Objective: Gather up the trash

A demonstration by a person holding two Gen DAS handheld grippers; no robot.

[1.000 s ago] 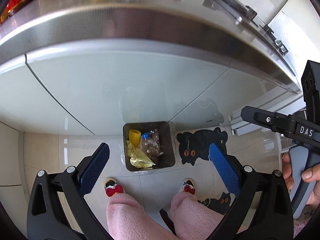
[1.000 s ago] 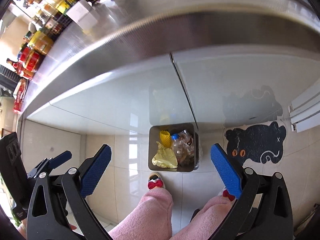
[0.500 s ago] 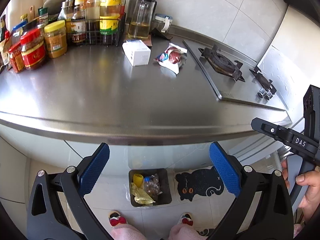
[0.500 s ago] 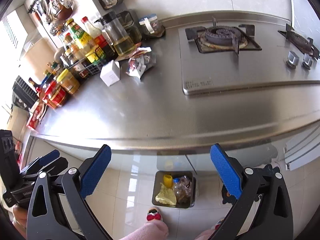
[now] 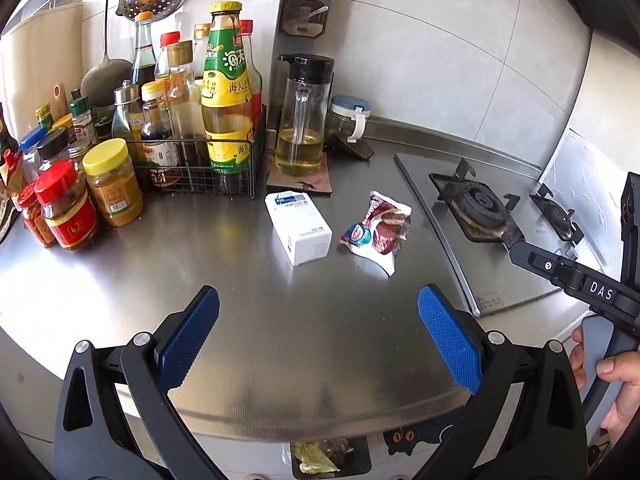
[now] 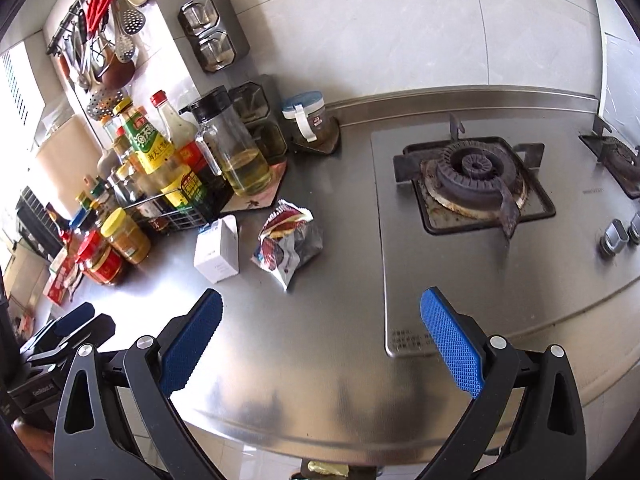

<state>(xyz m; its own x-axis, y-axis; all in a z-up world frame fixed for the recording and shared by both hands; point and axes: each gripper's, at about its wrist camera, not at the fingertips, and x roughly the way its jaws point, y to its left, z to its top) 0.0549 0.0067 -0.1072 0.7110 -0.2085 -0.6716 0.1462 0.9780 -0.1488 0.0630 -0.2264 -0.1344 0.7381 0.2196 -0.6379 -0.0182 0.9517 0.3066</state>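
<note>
Wrapper: crumpled red-and-white foil snack wrapper [image 5: 378, 231], just right of white cardboard box [image 5: 299, 227]; probably light, crinkly, slippery.
Hold: raised crumpled middle.
Jaws: left gripper [image 5: 318, 334] and right gripper [image 6: 321, 338] spread wide, empty.

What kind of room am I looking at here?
A home kitchen, most likely. A gas burner sits in the steel counter, sauce bottles and jars fill a wire rack, and ladles and a skimmer hang on the wall.

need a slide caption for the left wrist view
Open left tool above a steel counter, facing a white box and crumpled snack wrapper beside the stove.
</note>
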